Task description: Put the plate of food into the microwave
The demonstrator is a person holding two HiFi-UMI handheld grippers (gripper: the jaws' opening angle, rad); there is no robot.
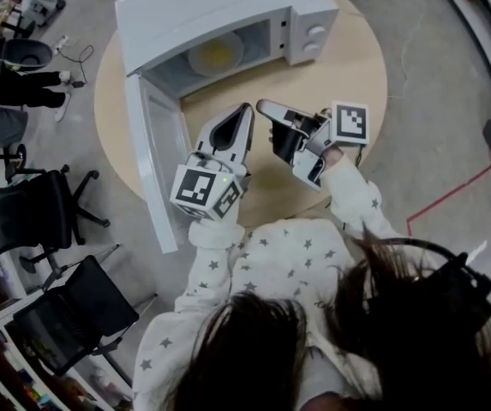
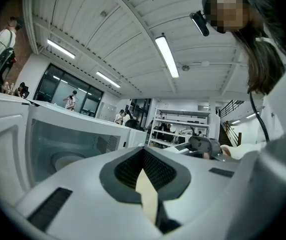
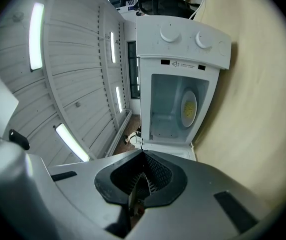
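Head view: saw plate of food (image 1: 215, 56) inside the open-doored microwave (image 1: 219, 2) on the bench (image 1: 356, 67); held left hand-held gripper (image 1: 245, 111) and right hand-held gripper (image 1: 264, 106) just before the microwave, jaws together, empty.

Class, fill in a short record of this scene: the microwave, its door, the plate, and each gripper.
microwave: stands on the round wooden table
door: swung wide open
plate of food: inside the microwave, yellow food on it
left gripper: over the table before the opening, fingers together, nothing held
right gripper: beside the left one, fingers together, nothing held
task state: plate is in; door not yet shut
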